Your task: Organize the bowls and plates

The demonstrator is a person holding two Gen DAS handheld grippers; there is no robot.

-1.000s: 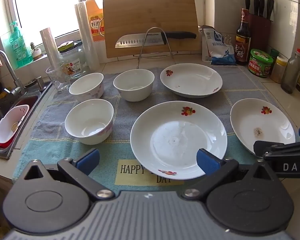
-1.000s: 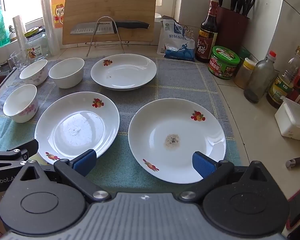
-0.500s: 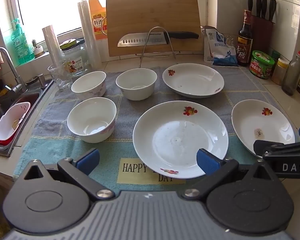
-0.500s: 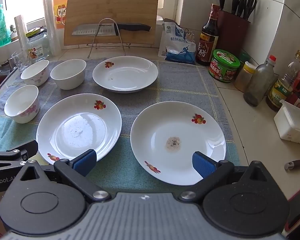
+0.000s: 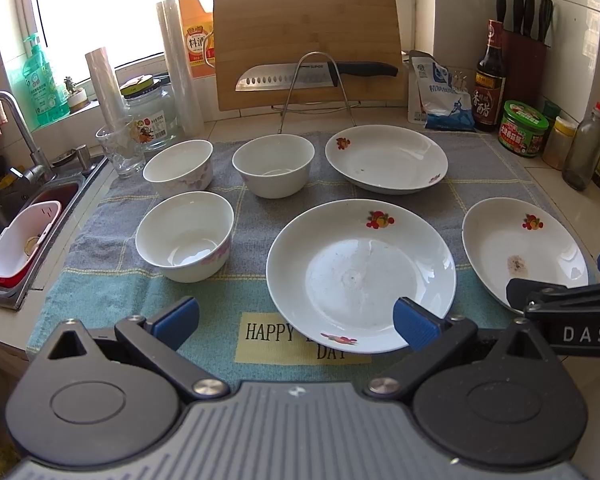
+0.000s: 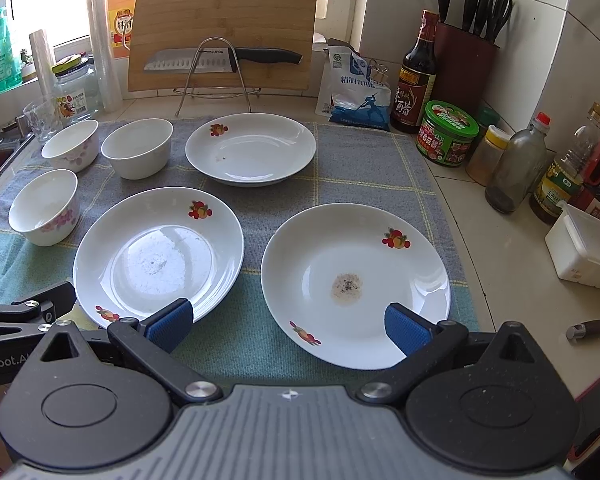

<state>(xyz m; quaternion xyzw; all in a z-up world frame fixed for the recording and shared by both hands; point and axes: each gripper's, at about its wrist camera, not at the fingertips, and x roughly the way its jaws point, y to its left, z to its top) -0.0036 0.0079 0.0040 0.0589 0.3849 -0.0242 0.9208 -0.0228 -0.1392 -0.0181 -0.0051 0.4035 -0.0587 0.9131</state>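
Nothing gripped. Left tongs (image 5: 296,318) apart, hovering at near rim of middle white fruit-print plate (image 5: 360,272) on towel-covered counter (image 5: 120,292). Right tongs (image 6: 286,320) apart, nearer stained white plate (image 6: 354,284) directly ahead. Three white bowls (image 5: 185,236) far left, likely left-hand work.

A: Plates? Bowls?
B: Three plates: back (image 6: 250,148), middle (image 6: 158,254), right (image 6: 354,284). Three bowls: two behind (image 5: 179,166) (image 5: 273,169), one in front (image 5: 185,236).
A: Other stuff?
B: One cutting board (image 5: 306,40), one knife (image 5: 316,75), one drinking glass (image 5: 120,151).
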